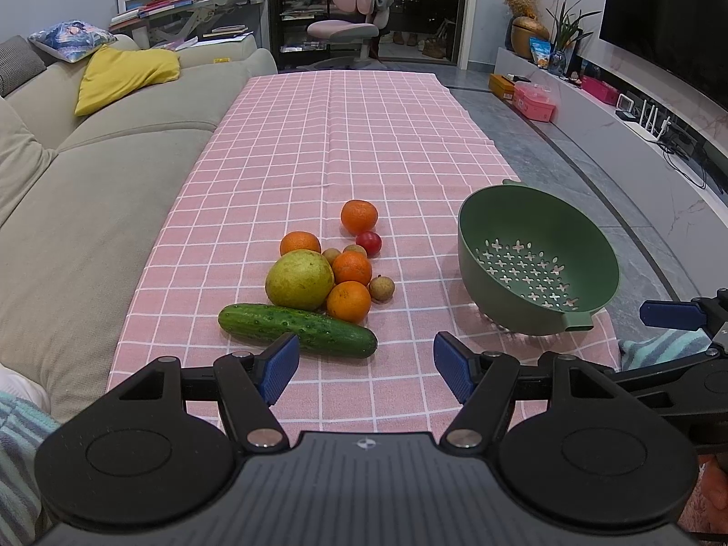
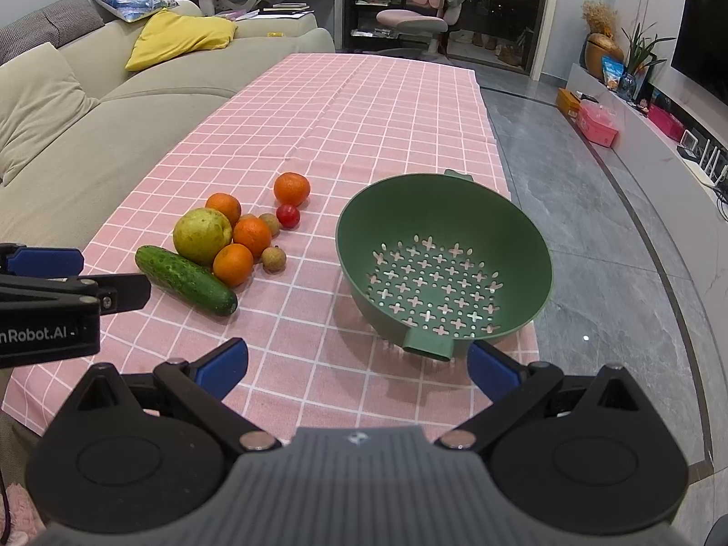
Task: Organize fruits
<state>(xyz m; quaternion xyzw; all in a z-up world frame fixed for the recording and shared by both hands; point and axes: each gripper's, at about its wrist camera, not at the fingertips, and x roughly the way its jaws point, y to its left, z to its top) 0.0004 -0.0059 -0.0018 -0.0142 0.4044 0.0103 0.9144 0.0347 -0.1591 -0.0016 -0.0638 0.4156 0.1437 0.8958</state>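
On the tabletop (image 1: 346,136), covered in a pink checked cloth, a cluster of produce lies to the left and a green colander (image 2: 537,245) sits to the right, well apart from the cluster and tipped a little so its perforated bottom faces the cameras. The colander holds nothing; its short handle (image 2: 430,343) points toward the near edge. Nearest in the cluster is a cucumber (image 1: 298,330), lying at a slant. Just behind it sits a large yellow-green guava (image 1: 299,278), touching or nearly touching the cucumber. Four oranges are in the group: one (image 1: 349,301) at the guava's right beside the cucumber, one (image 1: 352,268) just behind that, one (image 1: 300,242) behind the guava, and one (image 1: 359,216) farthest back, slightly apart. A small red tomato (image 1: 368,243) sits just in front of the farthest orange. Three small brown longans are there too: one (image 1: 381,288) at the right of the near oranges and two (image 1: 331,255) (image 1: 355,250) tucked between the guava and the tomato. The left hand-held gripper (image 1: 366,366) hovers above the near cloth, its jaws spread wide and holding nothing, its left blue pad (image 1: 278,371) just in front of the cucumber in this view. The right hand-held gripper (image 2: 359,366) is likewise wide open and empty, with the colander's handle just beyond its right pad (image 2: 493,371). A beige sofa (image 1: 91,173) runs along the table's left side.
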